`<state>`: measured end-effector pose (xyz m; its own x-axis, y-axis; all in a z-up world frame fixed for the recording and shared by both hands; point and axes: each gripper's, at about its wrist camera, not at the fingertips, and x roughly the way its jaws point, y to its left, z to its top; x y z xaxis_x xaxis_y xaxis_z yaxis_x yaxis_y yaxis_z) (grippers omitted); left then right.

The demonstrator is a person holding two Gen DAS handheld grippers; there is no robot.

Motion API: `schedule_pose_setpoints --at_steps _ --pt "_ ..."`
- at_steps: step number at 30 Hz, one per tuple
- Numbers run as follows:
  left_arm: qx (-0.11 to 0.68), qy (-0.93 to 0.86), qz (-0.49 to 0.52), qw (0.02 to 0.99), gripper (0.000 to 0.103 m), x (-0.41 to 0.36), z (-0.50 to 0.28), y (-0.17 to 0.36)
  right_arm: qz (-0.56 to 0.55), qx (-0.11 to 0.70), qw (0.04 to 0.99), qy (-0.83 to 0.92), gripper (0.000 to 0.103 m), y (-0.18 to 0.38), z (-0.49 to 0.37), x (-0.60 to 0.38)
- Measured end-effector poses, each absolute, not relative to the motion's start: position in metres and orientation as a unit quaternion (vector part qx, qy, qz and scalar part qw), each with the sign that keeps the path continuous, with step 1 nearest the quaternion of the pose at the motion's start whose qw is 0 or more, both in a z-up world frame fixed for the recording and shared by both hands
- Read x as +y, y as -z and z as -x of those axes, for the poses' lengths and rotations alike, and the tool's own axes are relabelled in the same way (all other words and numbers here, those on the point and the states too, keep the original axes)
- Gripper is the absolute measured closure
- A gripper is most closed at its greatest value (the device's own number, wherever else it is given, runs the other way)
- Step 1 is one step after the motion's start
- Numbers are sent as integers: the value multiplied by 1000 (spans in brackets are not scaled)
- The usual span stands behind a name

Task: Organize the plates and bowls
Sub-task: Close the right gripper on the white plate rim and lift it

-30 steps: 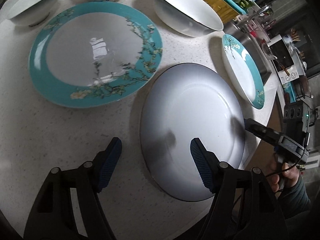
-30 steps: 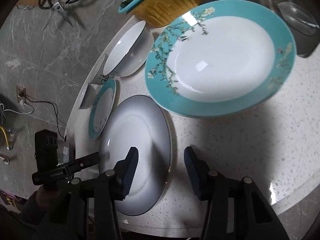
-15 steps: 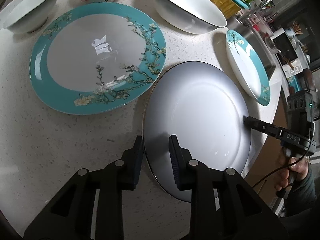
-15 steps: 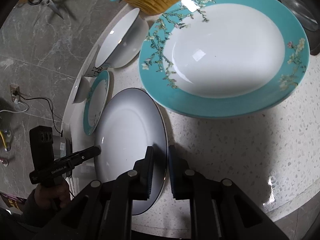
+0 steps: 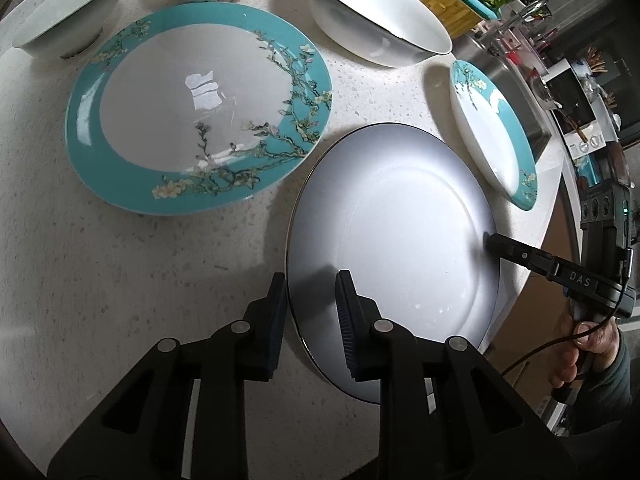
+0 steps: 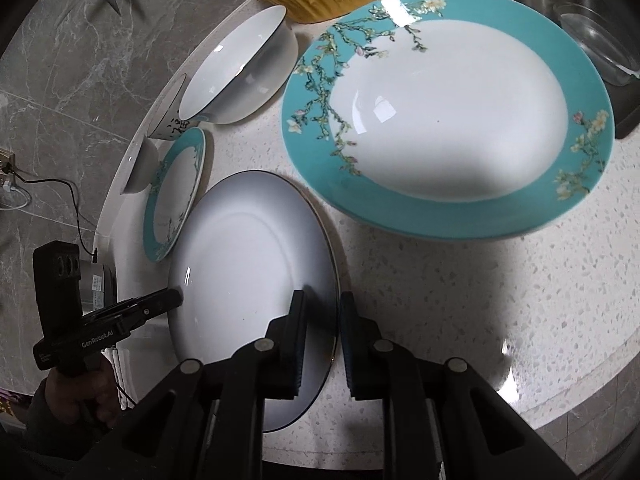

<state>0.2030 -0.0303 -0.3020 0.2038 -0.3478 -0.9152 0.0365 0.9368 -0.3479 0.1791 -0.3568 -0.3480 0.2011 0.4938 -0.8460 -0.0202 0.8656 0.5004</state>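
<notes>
White plate (image 5: 392, 240) with a thin dark rim, lying flat on the speckled worktop (image 5: 100, 272) near its edge. Left hand-held gripper (image 5: 310, 316) and right hand-held gripper (image 6: 320, 328) each clenched on opposite sides of the plate's rim, one pad above and one below. Left jaws have just been closing, with the rim between them. Two turquoise blossom plates flank it: one (image 5: 200, 108) just beside its far-left edge, the other (image 5: 492, 136) near its right. A white bowl (image 5: 376, 16) stands behind them
</notes>
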Motion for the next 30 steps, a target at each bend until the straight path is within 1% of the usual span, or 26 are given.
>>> schedule_pose_setpoints --at_steps 6,14,22,30 --pt "609 120 133 773 82 -13 -183 280 -184 607 750 -187 85 330 -172 -344" --pt "594 57 167 785 82 68 -126 251 -149 615 733 -250 85 310 -165 -268" --pt "596 0 205 777 81 145 -74 265 -96 636 701 -308 86 324 -154 -175" --pt "605 1 212 767 81 178 -62 293 -76 653 689 -304 85 346 -149 -144"
